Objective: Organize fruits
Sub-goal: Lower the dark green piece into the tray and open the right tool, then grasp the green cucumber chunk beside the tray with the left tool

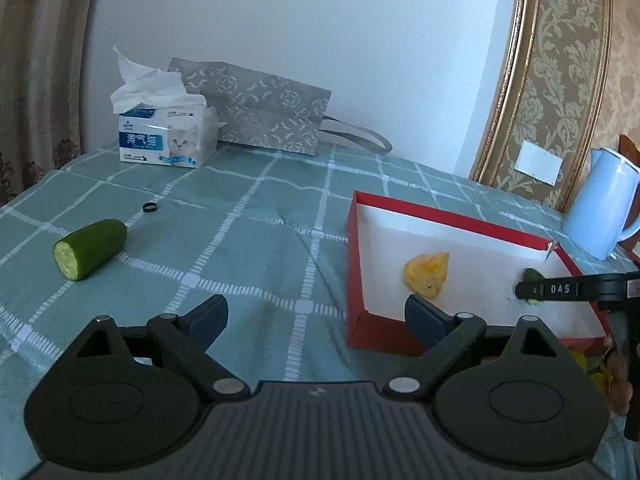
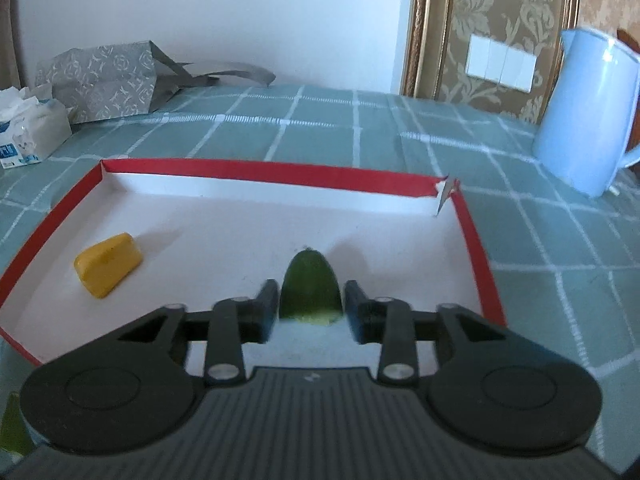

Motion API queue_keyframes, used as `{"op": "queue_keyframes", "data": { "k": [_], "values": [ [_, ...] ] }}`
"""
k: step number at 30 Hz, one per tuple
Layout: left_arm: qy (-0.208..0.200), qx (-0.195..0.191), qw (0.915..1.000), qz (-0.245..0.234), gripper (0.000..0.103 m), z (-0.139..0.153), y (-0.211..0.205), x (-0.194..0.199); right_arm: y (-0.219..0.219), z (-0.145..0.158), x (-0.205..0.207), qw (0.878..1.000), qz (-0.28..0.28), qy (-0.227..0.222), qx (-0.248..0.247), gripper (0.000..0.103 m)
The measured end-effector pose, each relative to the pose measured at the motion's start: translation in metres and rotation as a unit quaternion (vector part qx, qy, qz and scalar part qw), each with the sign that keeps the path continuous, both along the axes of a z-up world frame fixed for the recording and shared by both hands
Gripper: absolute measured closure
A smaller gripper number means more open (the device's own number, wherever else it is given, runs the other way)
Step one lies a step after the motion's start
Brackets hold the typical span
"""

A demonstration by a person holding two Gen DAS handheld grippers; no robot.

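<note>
A red-rimmed white tray (image 1: 440,212) (image 2: 260,168) lies on the green checked tablecloth. In it sit a yellow fruit piece (image 1: 426,274) (image 2: 108,264) and a short green cucumber end (image 2: 310,280) (image 1: 532,274). My right gripper (image 2: 311,292) straddles that cucumber end, which rests on the tray floor; the fingers (image 1: 560,290) stand just off its sides, slightly open. My left gripper (image 1: 316,308) is wide open over bare cloth with nothing between its fingers. It hangs between the tray's left wall and a cut cucumber half (image 1: 90,254) lying to the left.
A tissue pack (image 1: 168,140) and a grey patterned paper bag (image 1: 264,108) stand at the back by the wall. A light blue jug (image 1: 600,208) (image 2: 588,112) stands beyond the tray's right corner. A small black ring (image 1: 149,208) lies behind the cucumber half.
</note>
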State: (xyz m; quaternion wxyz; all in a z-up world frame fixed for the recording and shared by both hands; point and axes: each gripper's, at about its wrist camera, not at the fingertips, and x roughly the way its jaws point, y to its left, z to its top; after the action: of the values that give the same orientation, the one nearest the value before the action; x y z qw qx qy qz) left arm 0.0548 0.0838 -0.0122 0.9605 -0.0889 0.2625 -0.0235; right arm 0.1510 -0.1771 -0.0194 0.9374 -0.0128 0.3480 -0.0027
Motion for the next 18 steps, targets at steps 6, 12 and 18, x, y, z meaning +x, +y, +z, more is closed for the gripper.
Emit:
{"op": "queue_keyframes", "data": {
  "k": [6, 12, 18],
  "values": [
    [-0.001, 0.019, 0.9998, 0.0, 0.007, -0.001, -0.005, -0.001, -0.008, 0.017, -0.034, 0.999, -0.001, -0.041, 0.011, 0.03],
    [-0.011, 0.029, 0.9995, 0.0, 0.007, 0.0, -0.009, -0.011, -0.029, 0.032, -0.129, 0.991, 0.027, -0.128, -0.019, 0.015],
    [-0.022, 0.036, 0.999, -0.015, 0.007, 0.0, -0.018, -0.038, -0.045, 0.02, -0.19, 0.985, -0.03, -0.161, -0.053, 0.0]
  ]
}}
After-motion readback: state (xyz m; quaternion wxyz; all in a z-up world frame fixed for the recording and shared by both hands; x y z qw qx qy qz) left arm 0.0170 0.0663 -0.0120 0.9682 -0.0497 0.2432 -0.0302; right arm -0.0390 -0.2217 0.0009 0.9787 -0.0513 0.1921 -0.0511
